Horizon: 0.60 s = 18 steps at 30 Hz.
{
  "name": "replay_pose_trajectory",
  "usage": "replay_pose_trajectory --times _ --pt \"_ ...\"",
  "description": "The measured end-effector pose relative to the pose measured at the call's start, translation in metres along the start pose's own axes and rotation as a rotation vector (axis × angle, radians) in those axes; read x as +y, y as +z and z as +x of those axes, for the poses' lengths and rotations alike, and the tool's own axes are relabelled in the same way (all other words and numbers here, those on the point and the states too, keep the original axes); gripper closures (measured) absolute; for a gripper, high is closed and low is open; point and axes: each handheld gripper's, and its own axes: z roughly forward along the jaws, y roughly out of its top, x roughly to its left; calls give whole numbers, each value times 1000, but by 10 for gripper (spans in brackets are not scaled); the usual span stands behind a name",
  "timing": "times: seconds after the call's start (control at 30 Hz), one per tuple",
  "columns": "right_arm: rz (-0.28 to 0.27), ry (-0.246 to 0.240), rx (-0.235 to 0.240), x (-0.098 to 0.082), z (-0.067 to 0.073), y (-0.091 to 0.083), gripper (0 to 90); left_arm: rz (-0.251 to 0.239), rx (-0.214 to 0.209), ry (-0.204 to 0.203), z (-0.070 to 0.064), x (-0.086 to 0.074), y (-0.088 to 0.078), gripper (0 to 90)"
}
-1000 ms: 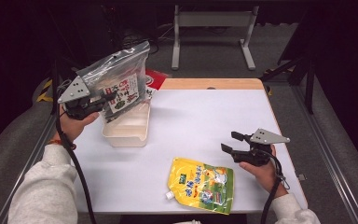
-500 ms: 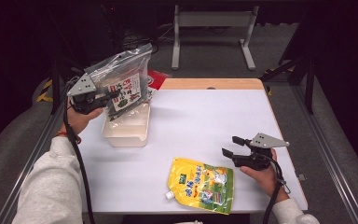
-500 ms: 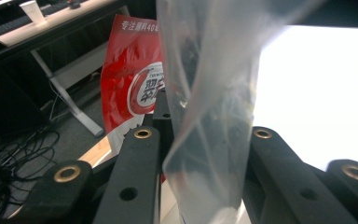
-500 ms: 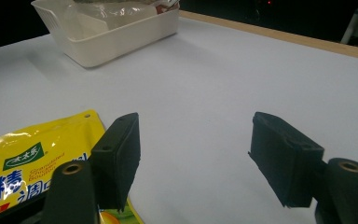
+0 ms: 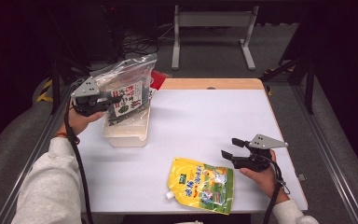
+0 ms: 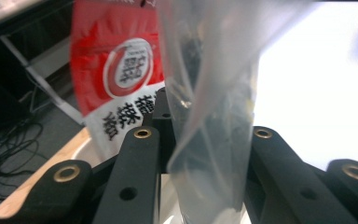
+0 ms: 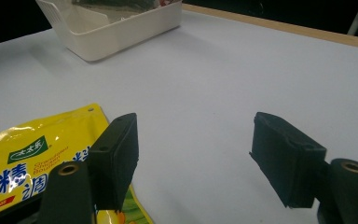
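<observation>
My left gripper (image 5: 113, 101) is shut on a clear plastic bag (image 5: 129, 88) that holds a dark seaweed pack with a red and white label. The bag hangs tilted over the white bin (image 5: 123, 136), its lower end inside the rim. In the left gripper view the bag (image 6: 214, 116) is pinched between the black jaws of the left gripper (image 6: 200, 140). A yellow pouch (image 5: 200, 184) lies flat near the table's front edge. My right gripper (image 5: 230, 147) hovers just right of it, open and holding nothing. In the right gripper view, the right gripper (image 7: 196, 154) has the yellow pouch (image 7: 28, 158) beside its left jaw.
The white bin (image 7: 121, 25) stands at the table's left side. A red item (image 5: 157, 77) lies behind it at the back edge. A wooden strip (image 5: 214, 84) runs along the far side of the table. Metal stand legs (image 5: 209, 28) rise beyond it.
The left gripper has carried the bag a little to the right and down toward the bin. The right gripper has stayed in place.
</observation>
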Motion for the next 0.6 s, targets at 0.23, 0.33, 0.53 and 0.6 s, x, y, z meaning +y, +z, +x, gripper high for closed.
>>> replay_pose_trajectory --times 0.23,0.33,0.53,0.6 --pt "12 -6 13 0 2 3 309 10 -18 3 -10 -1 23 754" --pt "8 -5 13 0 2 2 309 -11 -13 -19 -8 -4 23 752" --pt "15 -5 21 -1 2 3 307 1 34 -52 -10 -24 18 693" --pt "17 -5 22 -1 2 4 306 5 33 -58 -11 -29 16 690"
